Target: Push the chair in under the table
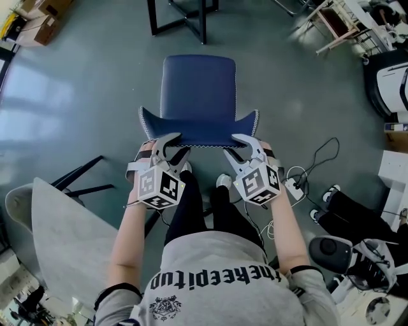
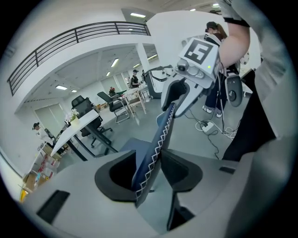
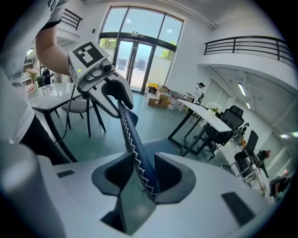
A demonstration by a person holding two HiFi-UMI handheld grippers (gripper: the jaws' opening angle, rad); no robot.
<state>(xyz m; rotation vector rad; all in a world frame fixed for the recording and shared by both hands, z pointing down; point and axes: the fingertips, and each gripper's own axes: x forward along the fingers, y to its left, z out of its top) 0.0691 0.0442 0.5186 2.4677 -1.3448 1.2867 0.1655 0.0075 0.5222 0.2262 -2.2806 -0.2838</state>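
A blue chair (image 1: pixel 197 86) with white zigzag stitching stands on the grey floor, its seat pointing away from me. Ahead of it are the black legs of a table (image 1: pixel 182 16), whose top is white (image 3: pixel 209 116). My left gripper (image 1: pixel 171 141) straddles the left part of the backrest's top edge (image 1: pixel 201 135), and my right gripper (image 1: pixel 245 143) straddles the right part. In the left gripper view the stitched edge (image 2: pixel 151 153) runs between the left gripper's (image 2: pixel 149 172) jaws with a gap beside it. The right gripper (image 3: pixel 139 174) shows the same, the edge (image 3: pixel 135 148) lying against one jaw.
A power strip and cables (image 1: pixel 296 184) lie on the floor to the right, beside dark equipment (image 1: pixel 338 251). A grey tabletop (image 1: pixel 70 235) and black chair legs (image 1: pixel 83 178) are at lower left. Cardboard boxes (image 1: pixel 38 25) sit far left, a wooden chair (image 1: pixel 331 25) far right.
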